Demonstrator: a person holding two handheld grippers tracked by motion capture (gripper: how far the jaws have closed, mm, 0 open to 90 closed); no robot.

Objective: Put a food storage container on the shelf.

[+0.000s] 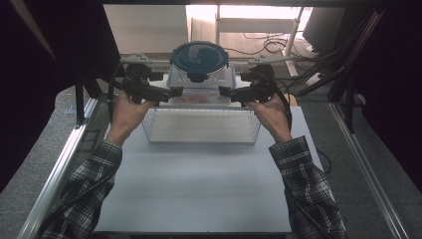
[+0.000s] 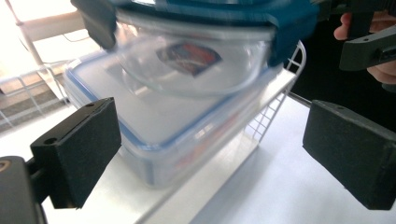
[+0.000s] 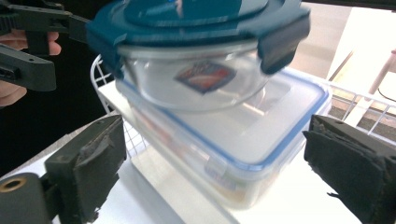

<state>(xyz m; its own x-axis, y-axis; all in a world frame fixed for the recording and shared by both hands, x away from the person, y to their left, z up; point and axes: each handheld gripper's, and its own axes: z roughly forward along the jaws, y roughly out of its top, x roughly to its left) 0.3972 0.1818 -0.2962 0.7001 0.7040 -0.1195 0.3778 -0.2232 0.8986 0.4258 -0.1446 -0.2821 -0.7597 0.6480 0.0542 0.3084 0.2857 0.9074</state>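
A round glass bowl (image 1: 200,57) with a dark blue clip lid stands on a clear rectangular container (image 1: 201,85) with a blue-edged lid. The stack rests at the back of a white wire rack (image 1: 149,130). My left gripper (image 1: 175,92) is at the stack's left side and my right gripper (image 1: 223,91) at its right, both open. In the left gripper view the bowl (image 2: 191,60) and the container (image 2: 177,135) lie beyond my left gripper (image 2: 210,154), untouched by its pads. The right gripper view shows the bowl (image 3: 196,70) and the container (image 3: 243,149) beyond my right gripper (image 3: 219,172), likewise apart from its pads.
The rack stands on a white tabletop (image 1: 199,184) with metal rails along both sides. Dark curtains close in left and right. Cables and a white frame (image 1: 259,25) lie behind the table. The person's plaid sleeves (image 1: 94,179) reach in from the near edge.
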